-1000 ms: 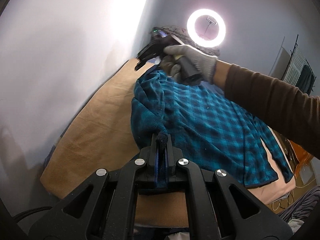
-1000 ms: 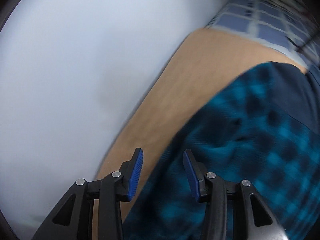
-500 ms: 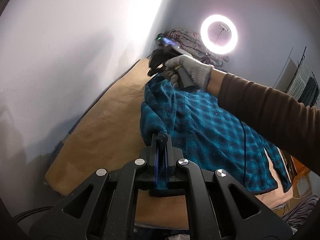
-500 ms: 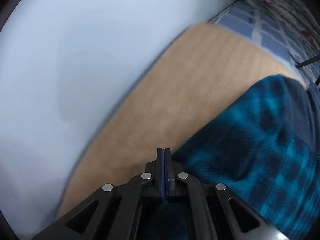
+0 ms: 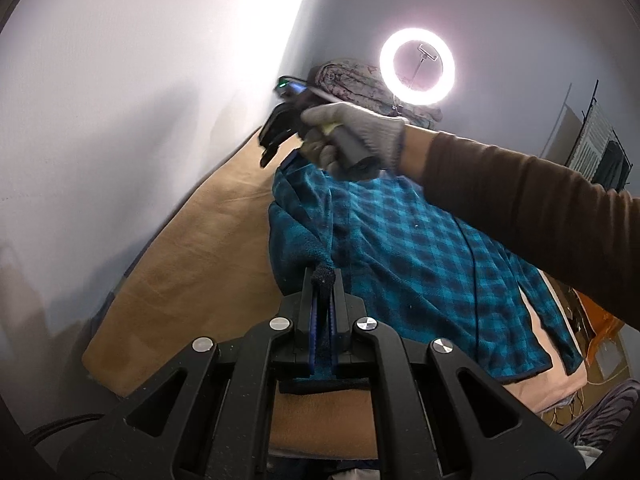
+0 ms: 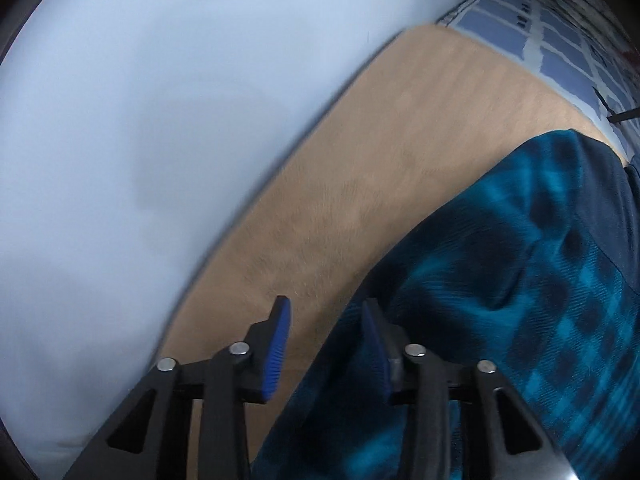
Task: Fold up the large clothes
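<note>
A: Where is the teal and dark-blue checked fleece shirt seen?

B: It is spread over a tan blanket laid on a bed beside a pale wall. One long edge is bunched and folded over on the wall side. A strip of blue and white checked sheet is seen beyond the blanket's far end.

A: How is the left gripper described?

B: Its jaws are pressed together on a dark trimmed corner of the shirt, and a tuft of fabric sticks out above the tips. More cloth is seen hanging between the fingers lower down.

A: And the right gripper?

B: It is carried in a grey knitted glove at the far end of the shirt, with a brown sleeve behind it. It is pointed steeply down at the shirt's edge. Its jaws are parted and opening; nothing is pinched. The blue ribbed pad on the left is shown over bare blanket, while the right one lies against the shirt's edge. The fabric's border runs through the lower part of the gap.

A: What else is seen?

B: A lit ring light stands beyond the bed, and a rolled patterned quilt is stacked beside it.
</note>
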`<state>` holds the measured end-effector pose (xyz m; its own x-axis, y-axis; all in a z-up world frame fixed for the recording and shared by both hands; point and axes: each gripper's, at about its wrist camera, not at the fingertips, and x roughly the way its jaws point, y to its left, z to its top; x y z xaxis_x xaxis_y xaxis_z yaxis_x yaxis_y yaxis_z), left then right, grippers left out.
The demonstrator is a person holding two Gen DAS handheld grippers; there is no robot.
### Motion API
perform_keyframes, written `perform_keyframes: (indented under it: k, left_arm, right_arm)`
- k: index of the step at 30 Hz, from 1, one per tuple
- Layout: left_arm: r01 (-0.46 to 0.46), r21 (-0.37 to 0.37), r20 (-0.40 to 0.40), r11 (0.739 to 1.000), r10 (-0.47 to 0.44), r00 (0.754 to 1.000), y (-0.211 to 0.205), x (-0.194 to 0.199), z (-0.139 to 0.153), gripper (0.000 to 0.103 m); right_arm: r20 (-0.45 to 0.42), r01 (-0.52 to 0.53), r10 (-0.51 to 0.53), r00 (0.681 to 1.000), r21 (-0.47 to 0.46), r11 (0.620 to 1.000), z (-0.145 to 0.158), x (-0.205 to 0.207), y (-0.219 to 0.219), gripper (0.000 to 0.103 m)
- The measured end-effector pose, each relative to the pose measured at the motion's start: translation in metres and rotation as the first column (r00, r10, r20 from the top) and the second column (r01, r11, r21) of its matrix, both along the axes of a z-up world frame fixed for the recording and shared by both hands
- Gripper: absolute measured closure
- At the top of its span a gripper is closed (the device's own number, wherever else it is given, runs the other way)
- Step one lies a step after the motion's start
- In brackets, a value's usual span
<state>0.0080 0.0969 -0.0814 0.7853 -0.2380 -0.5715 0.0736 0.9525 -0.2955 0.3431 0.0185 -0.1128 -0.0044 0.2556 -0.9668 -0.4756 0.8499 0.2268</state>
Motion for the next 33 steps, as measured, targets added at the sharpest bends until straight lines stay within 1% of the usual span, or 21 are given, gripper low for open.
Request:
perform_keyframes:
  k: [2, 4, 5, 6, 9, 10, 12, 14, 15, 17, 19, 22, 24, 27, 28, 29, 30, 31, 32, 33]
  left_arm:
    - [0.001, 0.006, -0.004, 1.0, -0.001, 1.0, -0.001, 0.001, -0.001, 0.101]
    - [-0.004, 0.004, -0.01, 1.0, 0.004, 1.0, 0.001, 0.002, -0.001, 0.101]
    - [-0.009, 0.002, -0.011, 1.0, 0.009, 1.0, 0.002, 0.002, 0.0, 0.101]
    - [-0.018, -0.001, -0.013, 1.0, 0.018, 1.0, 0.005, 0.003, 0.0, 0.101]
    - [-0.044, 0.014, -0.006, 0.999, 0.044, 0.999, 0.008, 0.005, 0.002, 0.101]
    - [-0.048, 0.016, -0.006, 0.999, 0.048, 0.999, 0.008, 0.006, 0.003, 0.101]
    - [-0.046, 0.018, -0.01, 0.999, 0.046, 0.999, 0.004, 0.007, 0.001, 0.101]
    - [-0.031, 0.041, -0.015, 0.999, 0.032, 0.999, -0.004, 0.008, -0.003, 0.101]
    - [-0.017, 0.046, -0.021, 0.999, 0.018, 1.0, -0.008, 0.008, -0.005, 0.101]
    - [0.019, 0.051, -0.046, 0.999, -0.016, 0.999, -0.018, 0.011, -0.011, 0.101]
    - [0.053, 0.053, -0.062, 0.997, -0.05, 0.997, -0.027, 0.01, -0.016, 0.101]
    - [0.123, 0.074, -0.07, 0.99, -0.118, 0.991, -0.045, 0.002, -0.019, 0.101]
    - [0.162, 0.082, -0.079, 0.983, -0.155, 0.985, -0.056, -0.002, -0.021, 0.101]
    - [0.232, 0.076, -0.111, 0.97, -0.223, 0.968, -0.069, -0.009, -0.025, 0.101]
    - [0.25, 0.076, -0.115, 0.965, -0.241, 0.964, -0.073, -0.011, -0.026, 0.099]
    - [0.261, 0.078, -0.122, 0.962, -0.251, 0.96, -0.076, -0.014, -0.025, 0.096]
    - [0.27, 0.069, -0.124, 0.96, -0.26, 0.958, -0.077, -0.016, -0.024, 0.085]
    - [0.272, 0.056, -0.12, 0.961, -0.264, 0.957, -0.076, -0.019, -0.022, 0.075]
    - [0.267, 0.039, -0.112, 0.963, -0.261, 0.959, -0.074, -0.021, -0.019, 0.072]
    - [0.252, 0.019, -0.106, 0.967, -0.249, 0.963, -0.068, -0.025, -0.016, 0.069]
  right_arm:
    - [0.016, -0.015, 0.016, 1.0, -0.053, 0.998, -0.009, -0.001, 0.008, 0.068]
    - [0.033, -0.034, 0.038, 0.999, -0.12, 0.992, -0.02, -0.002, 0.012, 0.087]
    - [0.053, -0.044, 0.052, 0.997, -0.151, 0.988, -0.024, -0.002, 0.012, 0.102]
    - [0.073, -0.047, 0.06, 0.996, -0.162, 0.986, -0.025, -0.003, 0.011, 0.103]
    - [0.103, 0.0, 0.006, 0.995, -0.065, 0.998, -0.009, 0.0, -0.003, 0.103]
    - [0.12, 0.031, -0.03, 0.992, -0.007, 1.0, 0.004, 0.004, -0.013, 0.103]
    - [0.127, 0.079, -0.094, 0.987, 0.119, 0.99, 0.03, 0.011, -0.036, 0.103]
    - [0.147, 0.092, -0.131, 0.98, 0.245, 0.965, 0.061, 0.014, -0.066, 0.103]
    - [0.151, 0.102, -0.151, 0.977, 0.289, 0.952, 0.069, 0.016, -0.077, 0.103]
    - [0.12, 0.138, -0.202, 0.972, 0.404, 0.904, 0.084, 0.012, -0.122, 0.103]
    - [0.115, 0.172, -0.242, 0.964, 0.426, 0.888, 0.079, 0.012, -0.158, 0.103]
    - [0.088, 0.234, -0.292, 0.952, 0.406, 0.883, 0.06, -0.004, -0.219, 0.103]
    - [0.062, 0.285, -0.335, 0.94, 0.397, 0.872, 0.043, -0.015, -0.248, 0.103]
    - [0.008, 0.376, -0.411, 0.912, 0.388, 0.842, 0.021, -0.02, -0.291, 0.103]
    - [0.007, 0.39, -0.422, 0.907, 0.366, 0.845, 0.013, -0.022, -0.3, 0.103]
    - [0.012, 0.391, -0.418, 0.908, 0.332, 0.858, 0.006, -0.024, -0.301, 0.103]
    - [0.012, 0.387, -0.41, 0.912, 0.305, 0.87, -0.002, -0.025, -0.303, 0.099]
    - [0.016, 0.37, -0.388, 0.921, 0.271, 0.889, -0.006, -0.027, -0.301, 0.098]
    - [0.044, 0.339, -0.357, 0.933, 0.221, 0.914, -0.005, -0.032, -0.295, 0.096]
    - [0.087, 0.31, -0.328, 0.941, 0.172, 0.935, -0.002, -0.036, -0.287, 0.088]
